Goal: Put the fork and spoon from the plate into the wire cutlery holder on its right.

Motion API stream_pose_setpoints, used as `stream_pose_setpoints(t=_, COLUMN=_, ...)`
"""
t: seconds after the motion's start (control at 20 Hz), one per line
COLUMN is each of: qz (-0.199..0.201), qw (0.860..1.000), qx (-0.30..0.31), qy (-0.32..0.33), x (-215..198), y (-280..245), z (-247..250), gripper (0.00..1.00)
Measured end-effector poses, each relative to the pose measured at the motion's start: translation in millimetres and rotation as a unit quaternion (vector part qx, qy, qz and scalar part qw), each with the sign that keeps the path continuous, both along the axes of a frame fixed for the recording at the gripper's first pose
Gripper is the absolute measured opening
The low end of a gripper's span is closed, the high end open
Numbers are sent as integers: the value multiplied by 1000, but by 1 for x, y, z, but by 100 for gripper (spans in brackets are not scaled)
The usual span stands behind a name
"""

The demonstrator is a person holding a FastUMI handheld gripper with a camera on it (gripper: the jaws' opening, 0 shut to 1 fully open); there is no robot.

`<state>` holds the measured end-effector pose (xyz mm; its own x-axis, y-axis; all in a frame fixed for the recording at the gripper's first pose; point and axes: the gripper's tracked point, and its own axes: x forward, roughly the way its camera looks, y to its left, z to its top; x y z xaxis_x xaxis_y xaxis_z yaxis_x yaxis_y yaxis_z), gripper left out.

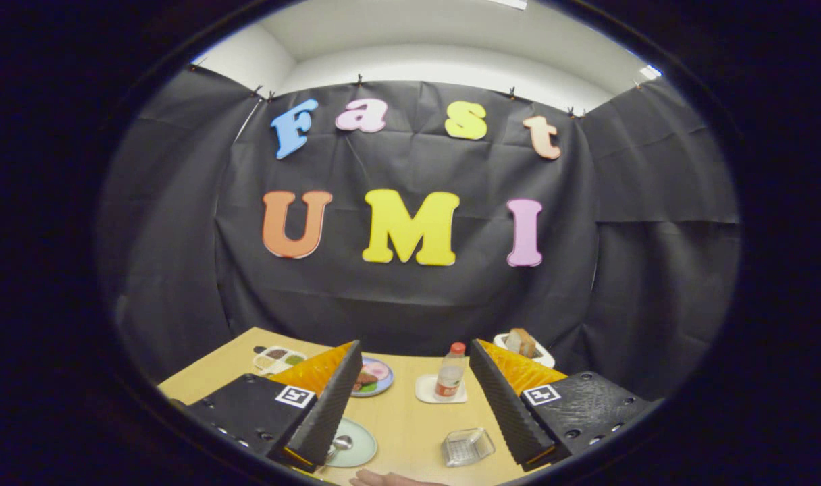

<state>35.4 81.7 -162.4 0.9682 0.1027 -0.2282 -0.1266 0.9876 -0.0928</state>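
Gripper (pixel 410 405) held high over the bench (pixel 410 418), jaws spread wide w/ nothing between them but bare bench; no grasp yet. Plate (pixel 351 445), pale green, lies low beside the left finger, which hides part of it; a spoon (pixel 341 443) bowl shows on the plate at the finger's edge. Fork presumably lies under the finger; cannot tell. Wire holder (pixel 467 446) sits to the plate's right, near the right finger, apart from the plate w/ open bench between, so the carry looks short. Beyond the fingers: a bottle (pixel 449 371) upright on a small white dish (pixel 424 390), a plate of food (pixel 373 376) partly behind the left finger, a divided tray (pixel 277 358) further left, and a white toaster (pixel 528 351) w/ bread at the back right. A hand (pixel 383 479) rests at the near bench edge. Judgement: task at its start, 0 of 2 utensils moved; wide jaws suit an approach, but the gripper must tip down and swing left to bring the spoon between the fingers. Risk: thin, flat cutlery may slip.
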Motion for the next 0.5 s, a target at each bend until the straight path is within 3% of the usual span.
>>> stream_pose_setpoints(t=0.25, qz=7, qw=994, qx=-7, qy=111, x=-9, y=46, z=-104, gripper=96)
stream_pose_setpoints(t=0.5, qz=7, qw=974, qx=-19, qy=225, x=-29, y=81, z=-201, gripper=94)
